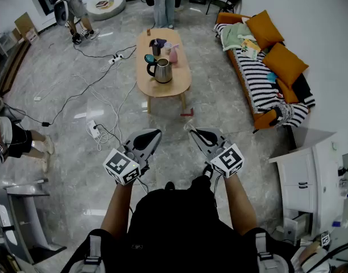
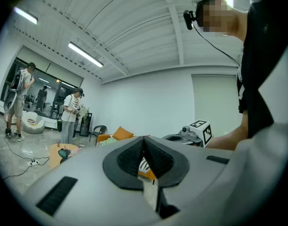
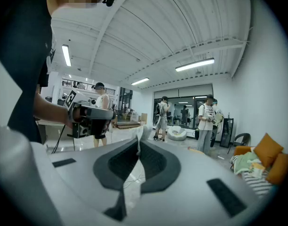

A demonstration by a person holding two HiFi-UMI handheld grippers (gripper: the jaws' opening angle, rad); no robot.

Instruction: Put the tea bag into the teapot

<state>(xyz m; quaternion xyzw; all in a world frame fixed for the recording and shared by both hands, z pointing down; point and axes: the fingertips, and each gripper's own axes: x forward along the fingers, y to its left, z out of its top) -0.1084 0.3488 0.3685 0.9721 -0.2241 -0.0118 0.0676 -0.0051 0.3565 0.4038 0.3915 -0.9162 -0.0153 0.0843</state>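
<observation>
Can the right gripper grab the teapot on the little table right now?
Probably not yet. The right gripper is close to the person, and the teapot stands on the wooden table across open floor. Nothing blocks the way; the person would need to walk over.

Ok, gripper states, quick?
Left gripper: closed, nothing between the jaws.
Right gripper: closed on a small white thing, apparently the tea bag.
</observation>
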